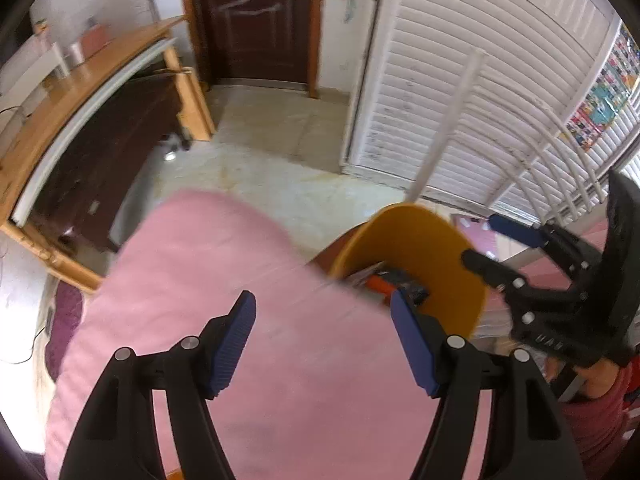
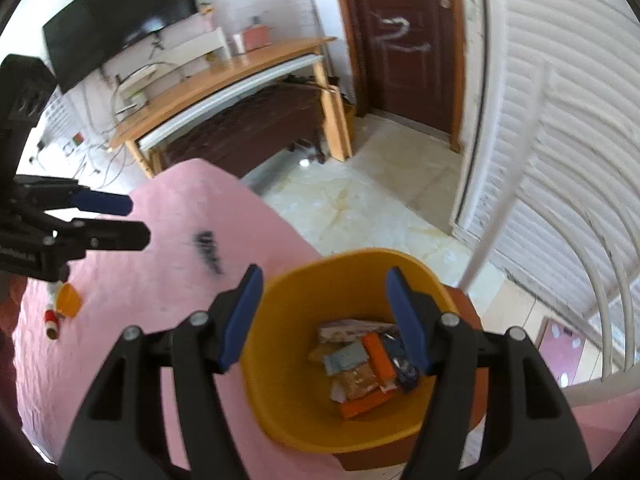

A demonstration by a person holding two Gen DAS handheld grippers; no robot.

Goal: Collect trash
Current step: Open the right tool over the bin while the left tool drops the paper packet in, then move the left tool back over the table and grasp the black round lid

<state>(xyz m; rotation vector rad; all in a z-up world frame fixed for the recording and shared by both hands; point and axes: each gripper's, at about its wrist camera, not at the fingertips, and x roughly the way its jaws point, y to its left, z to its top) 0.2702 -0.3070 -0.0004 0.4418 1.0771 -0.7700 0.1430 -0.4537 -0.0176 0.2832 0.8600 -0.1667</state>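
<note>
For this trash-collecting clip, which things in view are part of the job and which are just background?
Part of the job:
- yellow bin with wrappers inside
- small orange cup and bits on the pink bedcover
- right claw, open over the bin
- left claw, open

Background:
- wooden desk
- TV
- brown door
- white shutters

Two grippers show, the left gripper (image 1: 322, 344) and the right gripper (image 2: 322, 320), each with two blue pads, so four pads in all. One yellow bin (image 2: 280, 400) stands beside one pink bed cover (image 2: 160, 300). Inside the bin lie several wrappers and packets (image 2: 360, 364), at least six, though the heap is too jumbled for an exact count; two of them are orange. On the cover lie three small things: one dark blurred scrap (image 2: 208, 250), one orange cup (image 2: 69, 300), and one red-and-white tube (image 2: 51, 320). One wooden desk (image 2: 224, 76), one dark screen (image 2: 120, 20), one brown door (image 2: 404, 40)
</note>
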